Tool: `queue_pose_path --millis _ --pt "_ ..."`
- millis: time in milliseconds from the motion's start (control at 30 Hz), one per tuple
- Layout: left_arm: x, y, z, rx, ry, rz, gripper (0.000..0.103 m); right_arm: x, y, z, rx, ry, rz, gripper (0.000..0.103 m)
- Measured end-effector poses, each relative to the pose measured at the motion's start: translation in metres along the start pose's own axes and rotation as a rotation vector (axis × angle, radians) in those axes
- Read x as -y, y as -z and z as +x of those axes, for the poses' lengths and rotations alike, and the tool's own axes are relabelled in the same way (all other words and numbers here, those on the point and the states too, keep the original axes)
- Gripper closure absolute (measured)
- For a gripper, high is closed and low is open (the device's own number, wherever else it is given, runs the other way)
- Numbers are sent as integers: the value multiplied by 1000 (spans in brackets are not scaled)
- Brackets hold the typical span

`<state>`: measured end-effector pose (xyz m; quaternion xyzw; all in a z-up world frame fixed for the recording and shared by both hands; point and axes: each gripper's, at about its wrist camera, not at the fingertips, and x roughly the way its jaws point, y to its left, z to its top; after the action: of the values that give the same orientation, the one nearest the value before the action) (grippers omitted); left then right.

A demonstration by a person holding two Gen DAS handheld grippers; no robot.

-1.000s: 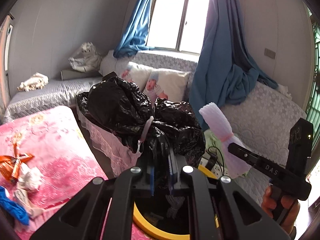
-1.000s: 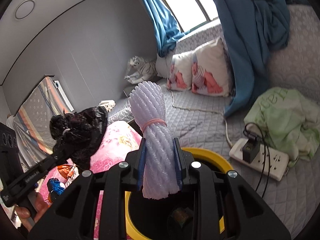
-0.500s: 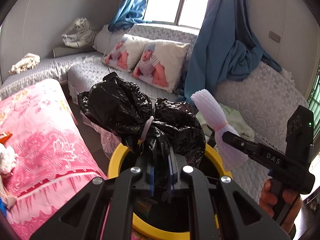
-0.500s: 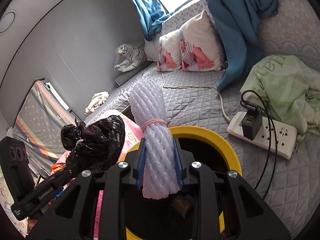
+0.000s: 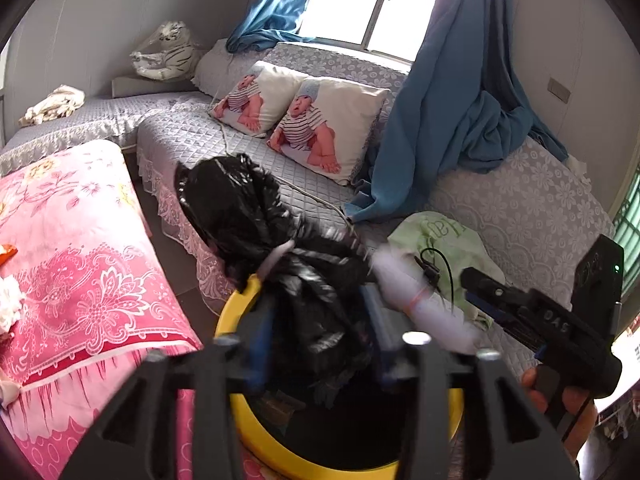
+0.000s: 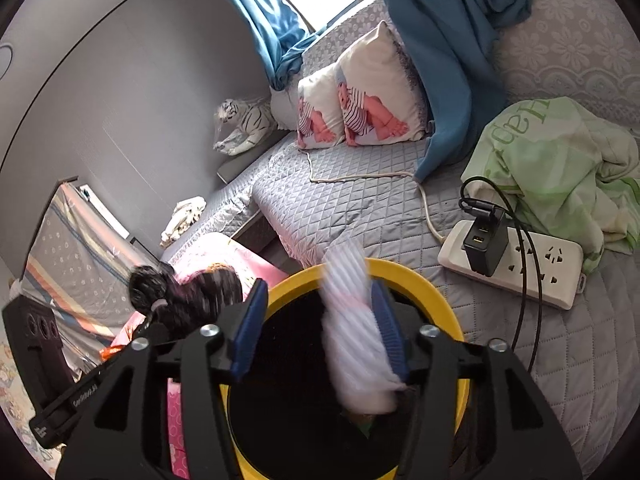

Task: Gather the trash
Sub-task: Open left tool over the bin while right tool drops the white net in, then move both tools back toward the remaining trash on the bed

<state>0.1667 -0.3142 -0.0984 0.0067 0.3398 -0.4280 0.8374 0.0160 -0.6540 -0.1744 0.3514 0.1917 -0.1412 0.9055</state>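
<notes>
Quilted sofa [image 6: 360,200] borders yellow bin [image 6: 424,280]; fingers spread.

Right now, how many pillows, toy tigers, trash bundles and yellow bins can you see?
Pillows: 2, baby-print pillow and second baby-print pillow
Toy tigers: 1, toy tiger
Trash bundles: 2, black bag bundle and white foam net bundle
Yellow bins: 1, yellow bin
Total: 6
</notes>
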Motion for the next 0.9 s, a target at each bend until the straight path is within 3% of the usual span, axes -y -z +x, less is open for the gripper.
queue_pose_path --millis 433,667,900 --pt "-23 -13 -37 79 -36 -47 53 -27 -9 -19 36 -49 -49 49" --pt "-45 -20 -93 180 -100 -62 53 -75 -8 -22 41 -143 -140 49" --pt "-81 -15 -169 270 -200 -75 53 -151 1 -19 28 -267 -286 45"
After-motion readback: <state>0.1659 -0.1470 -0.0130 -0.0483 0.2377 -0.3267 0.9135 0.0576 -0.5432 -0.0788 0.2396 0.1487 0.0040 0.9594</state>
